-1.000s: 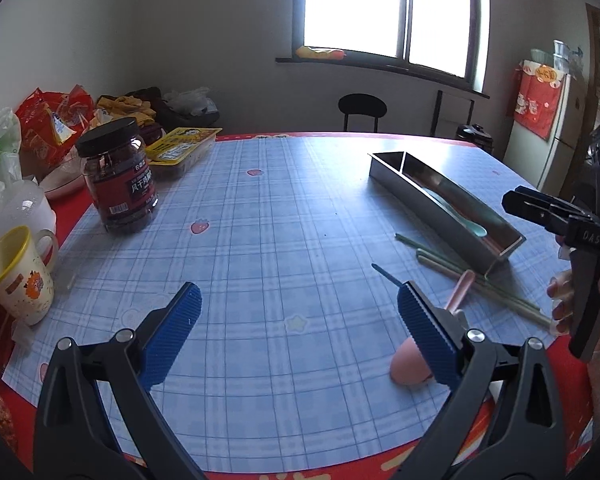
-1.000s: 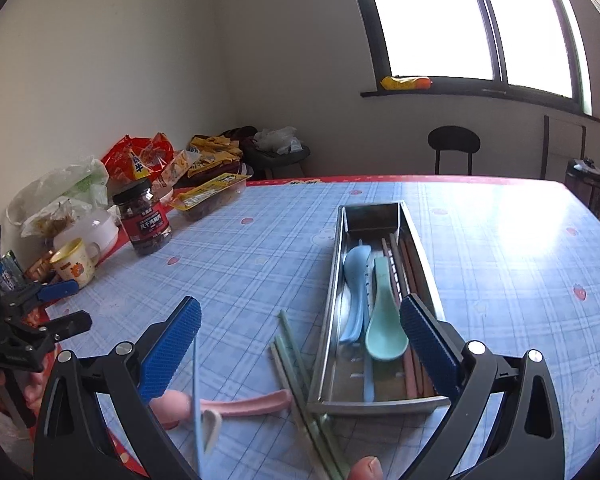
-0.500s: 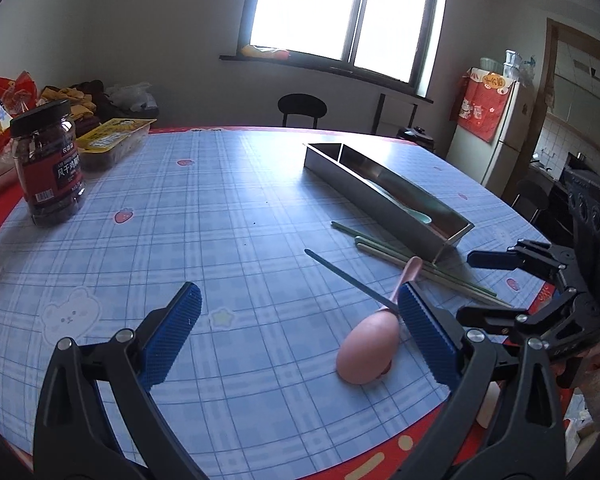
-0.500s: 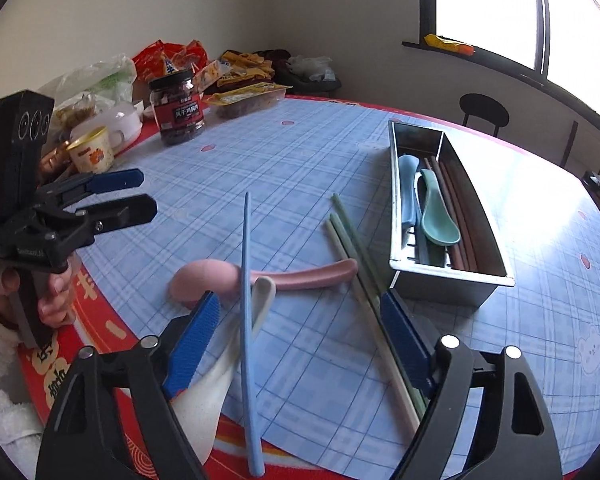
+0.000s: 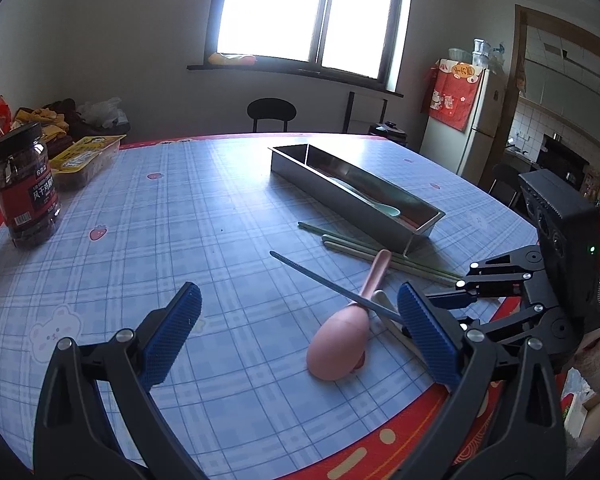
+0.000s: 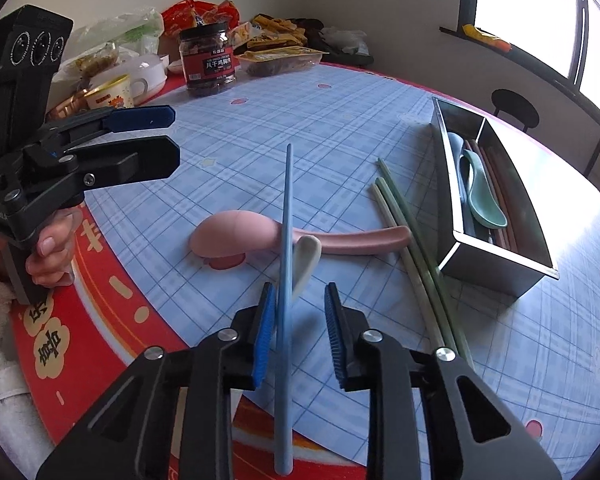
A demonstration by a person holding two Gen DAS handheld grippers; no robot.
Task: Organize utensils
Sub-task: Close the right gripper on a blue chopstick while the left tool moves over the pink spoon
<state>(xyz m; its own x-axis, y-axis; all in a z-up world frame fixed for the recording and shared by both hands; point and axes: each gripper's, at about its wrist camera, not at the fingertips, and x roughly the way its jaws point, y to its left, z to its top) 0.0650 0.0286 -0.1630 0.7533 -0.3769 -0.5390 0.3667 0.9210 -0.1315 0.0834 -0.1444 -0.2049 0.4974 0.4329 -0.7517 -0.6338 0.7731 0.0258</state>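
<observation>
Right tongs (image 6: 298, 330) were closing around blue chopstick (image 6: 286, 248), not yet pinching; left tongs (image 5: 296, 328) spread, idle. Next: firm grip, lift toward steel tray (image 6: 500, 258).

**Right jaws narrowed around blue chopstick**

Dropped from above the steel tray (image 6: 500, 264) down to the near edge of the bench (image 6: 340, 128), tilted more steeply. Closing now from wide open, right gripper (image 6: 300, 332) with the blue chopstick (image 6: 286, 240) between the jaws, left pad at it, right pad with a gap. Swung rightward, left gripper (image 5: 296, 336), bringing pink spoon (image 5: 340, 344) between its pads instead of the mug side.
</observation>
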